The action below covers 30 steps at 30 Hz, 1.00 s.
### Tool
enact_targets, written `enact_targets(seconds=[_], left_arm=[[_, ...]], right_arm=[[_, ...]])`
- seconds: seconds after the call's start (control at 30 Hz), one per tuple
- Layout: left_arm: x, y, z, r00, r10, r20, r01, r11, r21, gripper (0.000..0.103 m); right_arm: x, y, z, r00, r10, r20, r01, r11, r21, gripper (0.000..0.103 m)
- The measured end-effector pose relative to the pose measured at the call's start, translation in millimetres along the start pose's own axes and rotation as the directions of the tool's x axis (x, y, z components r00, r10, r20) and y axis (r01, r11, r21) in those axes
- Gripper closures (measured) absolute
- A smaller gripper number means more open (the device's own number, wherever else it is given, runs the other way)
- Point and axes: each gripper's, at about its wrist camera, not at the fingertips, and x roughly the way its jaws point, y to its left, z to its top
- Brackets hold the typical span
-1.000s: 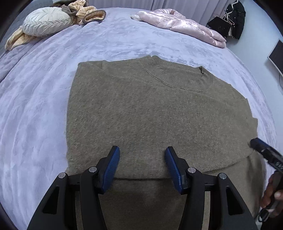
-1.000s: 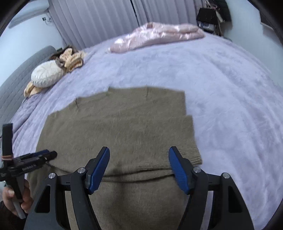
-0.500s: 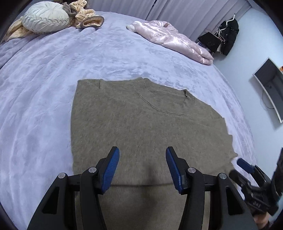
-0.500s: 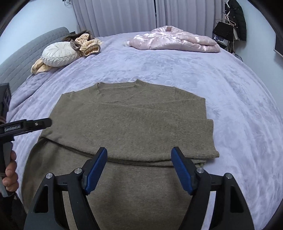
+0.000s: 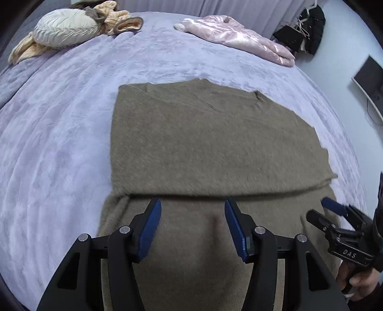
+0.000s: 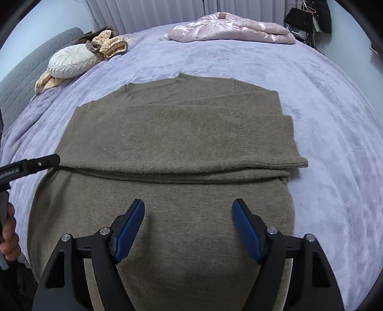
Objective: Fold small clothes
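An olive-brown knit sweater (image 5: 215,148) lies flat on the purple bed cover (image 5: 59,143), neck away from me. Its sleeves are folded across the chest, and a ribbed cuff (image 6: 270,143) shows at the right. My left gripper (image 5: 192,203) hovers over the lower body just short of the sleeve fold; its jaws are opening with nothing between them. My right gripper (image 6: 188,203) stands open over the sweater's (image 6: 179,134) lower half, empty. It also shows at the right edge of the left wrist view (image 5: 323,211), held by a hand.
A round cream pillow (image 5: 64,28) and beige clothing (image 5: 119,20) lie at the far left of the bed. A pink shiny jacket (image 5: 239,38) lies at the far right. Dark clothes (image 5: 308,26) hang beyond the bed, and a screen (image 5: 368,76) is on the right wall.
Both grippers have drawn back toward the sweater's hem, so the sleeve fold now lies beyond their fingertips. The left jaws stand wider apart than before.
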Motion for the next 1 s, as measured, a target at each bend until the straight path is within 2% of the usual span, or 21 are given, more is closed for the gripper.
enact_targets(seconds=[0.07,0.13,0.17,0.23,0.4,0.43,0.47,0.53,0.73,0.9,0.97,1.0], left_arm=[[6.2,-11.2,-15.9,0.999,0.044,-0.002,-0.044,0.998,0.037,0.014],[20.0,-10.0,-32.5,0.994,0.094,-0.058,-0.092,0.995,0.042,0.014],[21.0,-7.8,-39.9,0.994,0.096,-0.06,-0.093,0.995,0.04,0.014],[10.3,-8.6,-56.8,0.995,0.097,-0.02,-0.096,0.994,0.055,0.014],[-14.3,-18.5,-101.8,0.991,0.131,0.015,-0.131,0.984,0.121,0.013],[-17.5,-17.7,-107.1,0.991,0.131,0.017,-0.132,0.984,0.121,0.01],[-22.0,-17.0,-115.8,0.991,0.131,0.015,-0.132,0.984,0.116,0.001],[-29.4,-15.7,-130.5,0.993,0.12,0.014,-0.121,0.986,0.114,0.001],[-50.5,-16.7,-182.3,0.99,0.14,0.009,-0.139,0.969,0.205,0.001],[-64.5,-18.0,-217.3,0.983,0.181,-0.022,-0.168,0.944,0.283,0.001],[-74.0,-12.9,-224.0,0.985,0.171,-0.006,-0.163,0.949,0.271,0.001],[-77.5,-5.3,-226.5,0.989,0.148,-0.004,-0.143,0.96,0.239,0.001]], right_arm=[[18.7,12.5,-6.0,0.997,-0.033,-0.071,0.029,0.998,-0.055,0.021],[21.4,22.5,-14.0,0.994,-0.093,-0.053,0.087,0.99,-0.108,0.02],[17.6,25.3,-19.7,0.994,-0.106,-0.037,0.102,0.988,-0.114,0.02],[10.5,26.7,-32.0,0.993,-0.111,-0.03,0.107,0.988,-0.114,0.019],[-11.2,21.5,-72.9,0.996,-0.087,0.017,0.088,0.989,-0.115,0.017],[-15.9,21.0,-82.4,0.996,-0.084,0.031,0.088,0.989,-0.121,0.016],[-21.1,21.5,-92.3,0.995,-0.086,0.047,0.092,0.987,-0.131,0.016],[-31.7,22.8,-112.3,0.993,-0.092,0.081,0.103,0.983,-0.154,0.015],[-64.6,26.7,-175.1,0.987,-0.077,0.138,0.11,0.961,-0.253,0.012],[-78.8,11.1,-215.3,0.995,-0.054,0.08,0.072,0.966,-0.25,0.005],[-86.1,15.1,-226.0,0.994,-0.089,0.066,0.105,0.951,-0.29,0.005],[-88.9,16.0,-229.6,0.992,-0.107,0.066,0.122,0.945,-0.303,0.004]])
